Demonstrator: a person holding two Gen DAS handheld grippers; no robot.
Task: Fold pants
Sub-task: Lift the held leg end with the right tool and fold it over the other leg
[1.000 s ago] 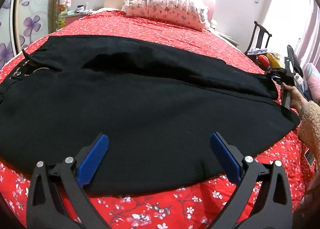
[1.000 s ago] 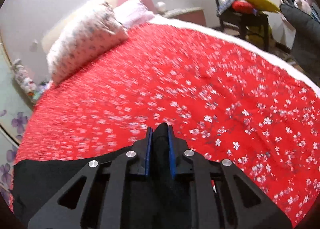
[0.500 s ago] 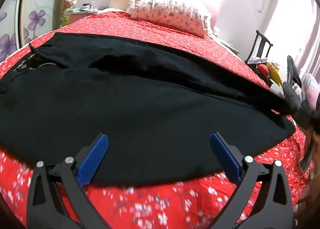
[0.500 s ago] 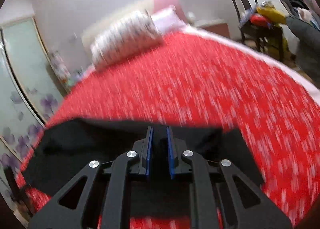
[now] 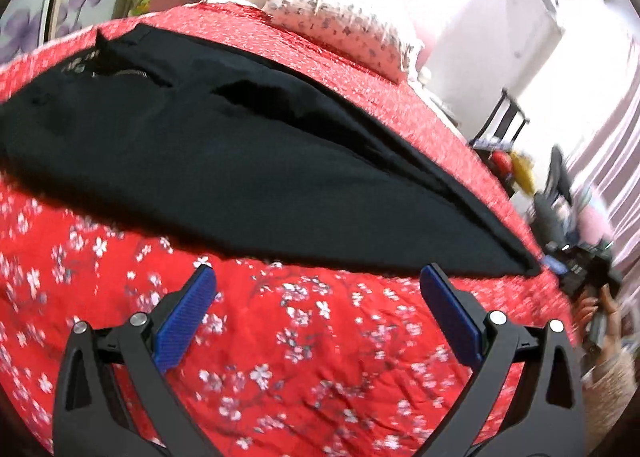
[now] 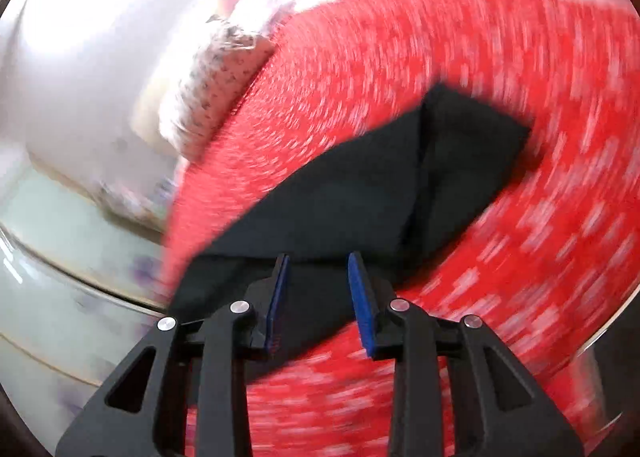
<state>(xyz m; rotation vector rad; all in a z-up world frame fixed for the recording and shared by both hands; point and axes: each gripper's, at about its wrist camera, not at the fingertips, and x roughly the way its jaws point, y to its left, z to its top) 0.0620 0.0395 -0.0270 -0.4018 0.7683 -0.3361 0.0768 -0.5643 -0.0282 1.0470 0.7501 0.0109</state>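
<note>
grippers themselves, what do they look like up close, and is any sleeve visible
Both the left gripper and right gripper have black angular frames with triangular cutouts, silver round bolts and ribbed blue pads. A fuzzy beige sleeve shows at the right wrist.

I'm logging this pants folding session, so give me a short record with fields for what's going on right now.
garment: black pants, lying lengthwise on the bed, one leg over the other
surface: red floral bedspread
left tool: open, above the bedspread, short of the pants' near edge
right tool: open at the hem end, fabric between the fingers but not clamped
pillow: at the head of the bed
image quality: right view heavily blurred
</note>
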